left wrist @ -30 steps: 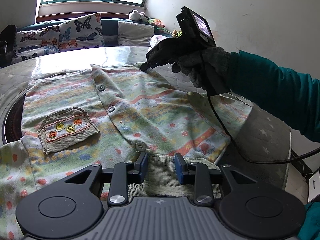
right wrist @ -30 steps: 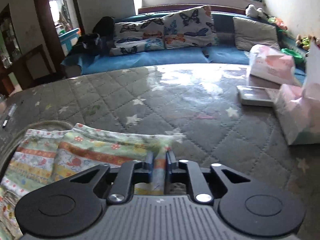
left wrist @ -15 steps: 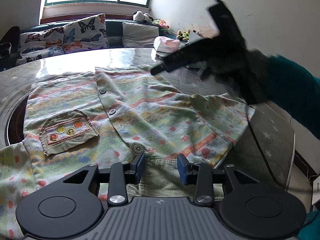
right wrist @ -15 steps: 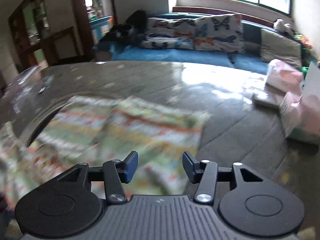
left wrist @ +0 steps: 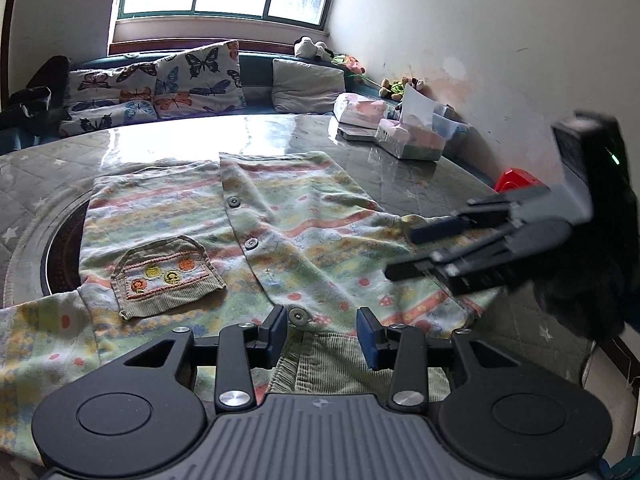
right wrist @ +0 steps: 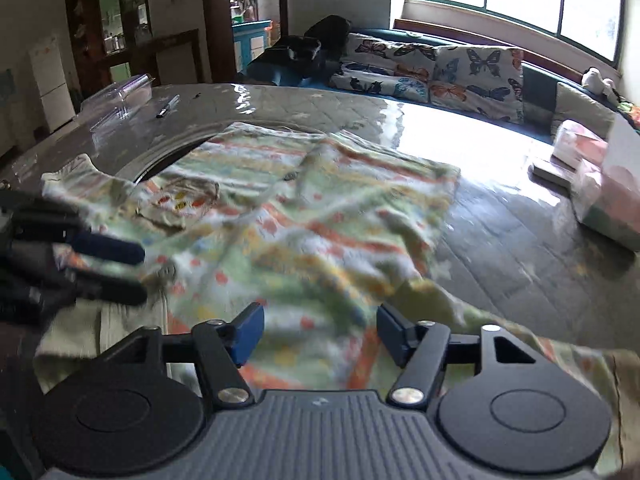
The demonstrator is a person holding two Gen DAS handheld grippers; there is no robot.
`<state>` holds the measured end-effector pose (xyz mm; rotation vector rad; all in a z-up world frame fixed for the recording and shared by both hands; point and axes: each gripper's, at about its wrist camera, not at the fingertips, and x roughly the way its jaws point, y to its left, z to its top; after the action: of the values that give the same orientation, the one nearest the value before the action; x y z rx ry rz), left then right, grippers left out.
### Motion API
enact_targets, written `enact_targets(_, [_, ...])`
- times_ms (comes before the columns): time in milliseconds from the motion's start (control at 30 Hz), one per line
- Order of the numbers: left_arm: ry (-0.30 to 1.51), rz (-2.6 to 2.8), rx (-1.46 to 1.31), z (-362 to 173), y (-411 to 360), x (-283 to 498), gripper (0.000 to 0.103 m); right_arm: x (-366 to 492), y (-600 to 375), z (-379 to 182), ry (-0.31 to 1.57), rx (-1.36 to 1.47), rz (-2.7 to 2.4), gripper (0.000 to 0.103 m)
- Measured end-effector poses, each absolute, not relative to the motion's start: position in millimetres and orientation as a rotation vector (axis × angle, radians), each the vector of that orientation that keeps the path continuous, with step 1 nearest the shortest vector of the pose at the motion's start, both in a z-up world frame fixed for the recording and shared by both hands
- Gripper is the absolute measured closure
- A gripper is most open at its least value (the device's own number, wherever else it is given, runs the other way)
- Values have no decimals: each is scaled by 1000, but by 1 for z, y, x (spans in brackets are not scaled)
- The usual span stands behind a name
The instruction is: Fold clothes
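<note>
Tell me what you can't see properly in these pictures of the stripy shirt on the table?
- Shirt: the collar end is hidden behind the left gripper in the left wrist view.
- Shirt print: smeared by motion blur in the right wrist view.
- Right gripper: blurred in the left wrist view; its handle is cut off by the edge.
- Pen: too small to make out in the right wrist view.
- Table: glare whitens the far part.

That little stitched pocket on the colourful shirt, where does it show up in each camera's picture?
Left wrist view: the pocket sits left of centre, just above the left gripper.
Right wrist view: the pocket is blurred, upper left of centre, above the left gripper.
Shared landmark: the butterfly cushions under the window.
</note>
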<state>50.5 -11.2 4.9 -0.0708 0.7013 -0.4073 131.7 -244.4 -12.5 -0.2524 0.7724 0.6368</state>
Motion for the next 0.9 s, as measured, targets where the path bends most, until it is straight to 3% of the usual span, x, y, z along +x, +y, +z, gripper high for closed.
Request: enact_targets(900, [735,-558,24,0,-94,74,62,125,-405,-22,780,-45,187,33])
